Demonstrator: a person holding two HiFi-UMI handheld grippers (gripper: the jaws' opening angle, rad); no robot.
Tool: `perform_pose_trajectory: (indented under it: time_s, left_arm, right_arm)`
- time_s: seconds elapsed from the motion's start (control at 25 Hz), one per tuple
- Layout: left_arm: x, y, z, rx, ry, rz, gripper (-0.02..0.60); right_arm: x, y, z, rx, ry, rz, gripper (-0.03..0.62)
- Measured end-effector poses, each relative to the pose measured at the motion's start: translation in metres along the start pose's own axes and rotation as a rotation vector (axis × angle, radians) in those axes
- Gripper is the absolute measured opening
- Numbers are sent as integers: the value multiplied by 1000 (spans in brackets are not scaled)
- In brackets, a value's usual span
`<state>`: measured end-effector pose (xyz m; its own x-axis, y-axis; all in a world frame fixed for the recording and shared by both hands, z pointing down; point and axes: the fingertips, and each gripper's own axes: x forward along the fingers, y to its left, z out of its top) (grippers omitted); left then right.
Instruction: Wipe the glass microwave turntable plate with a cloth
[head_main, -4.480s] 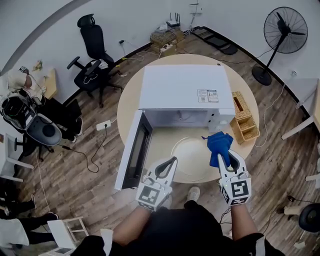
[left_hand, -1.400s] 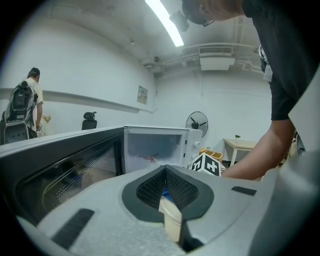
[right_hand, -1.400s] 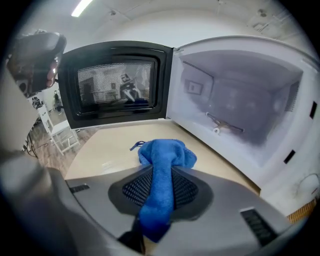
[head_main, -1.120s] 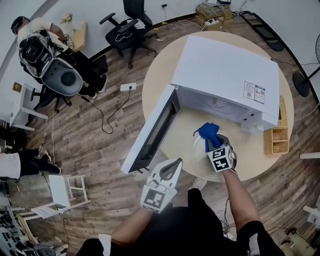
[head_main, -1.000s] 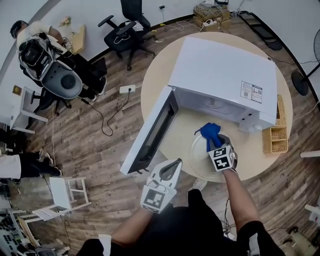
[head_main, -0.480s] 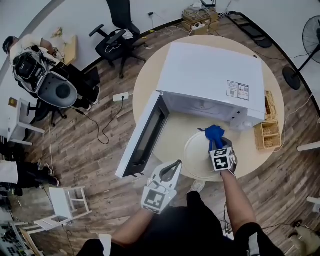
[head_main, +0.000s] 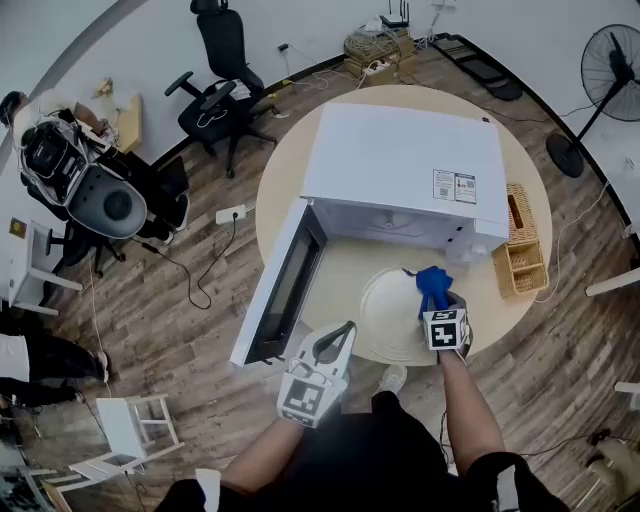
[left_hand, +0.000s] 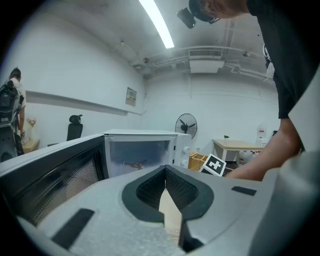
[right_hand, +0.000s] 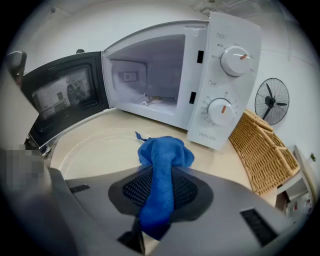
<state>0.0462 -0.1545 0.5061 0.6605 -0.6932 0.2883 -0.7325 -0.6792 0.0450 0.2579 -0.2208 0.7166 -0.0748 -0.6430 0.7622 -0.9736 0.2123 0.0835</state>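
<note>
The glass turntable plate (head_main: 395, 318) lies flat on the round table (head_main: 300, 180), in front of the open white microwave (head_main: 400, 165). My right gripper (head_main: 437, 300) is shut on a blue cloth (head_main: 432, 284), whose bunched end rests on the plate's right part. In the right gripper view the cloth (right_hand: 162, 155) runs between the jaws of the right gripper (right_hand: 162, 169) and the plate (right_hand: 95, 145) spreads to the left. My left gripper (head_main: 345, 330) hovers at the table's near edge, left of the plate. In its own view the left gripper (left_hand: 165, 169) is shut with nothing held.
The microwave door (head_main: 280, 290) stands swung open at the left of the plate. A wicker basket (head_main: 520, 250) sits to the right of the microwave, near the table edge. An office chair (head_main: 215, 70) and a fan (head_main: 610, 60) stand on the floor beyond.
The head view has swung. My right gripper keeps the cloth on the plate's right part and has slid slightly nearer to me. The left gripper holds still.
</note>
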Motion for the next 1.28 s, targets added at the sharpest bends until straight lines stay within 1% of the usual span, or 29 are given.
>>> perform_pose_trajectory:
  time_s: [0.08, 0.2, 0.32, 0.44, 0.64, 0.76, 1.08, 1.28]
  left_arm:
    - [-2, 2, -4, 18, 14, -7, 6]
    - [-6, 7, -10, 4, 29, -2, 6]
    - [-4, 10, -11, -3, 22, 4, 6]
    - [-1, 11, -6, -2, 8, -3, 6]
    - [2, 18, -3, -22, -4, 7, 6]
    - [2, 23, -3, -28, -7, 21, 6]
    - [-10, 37, -16, -31, 10, 75, 6]
    - [-23, 41, -26, -52, 21, 102, 6]
  right_arm:
    - [-4, -3, -4, 17, 6, -9, 86]
    - [-9, -6, -5, 20, 4, -9, 86]
    - [-14, -5, 4, -10, -46, -1, 86]
    - [-24, 5, 18, -30, -104, 33, 84]
    - [-39, 30, 43, -83, -149, 92, 84]
    - [-39, 49, 49, -115, -161, 143, 86]
    - [-28, 131, 49, -252, -139, 352, 86]
    - [-22, 169, 36, -331, -99, 418, 87]
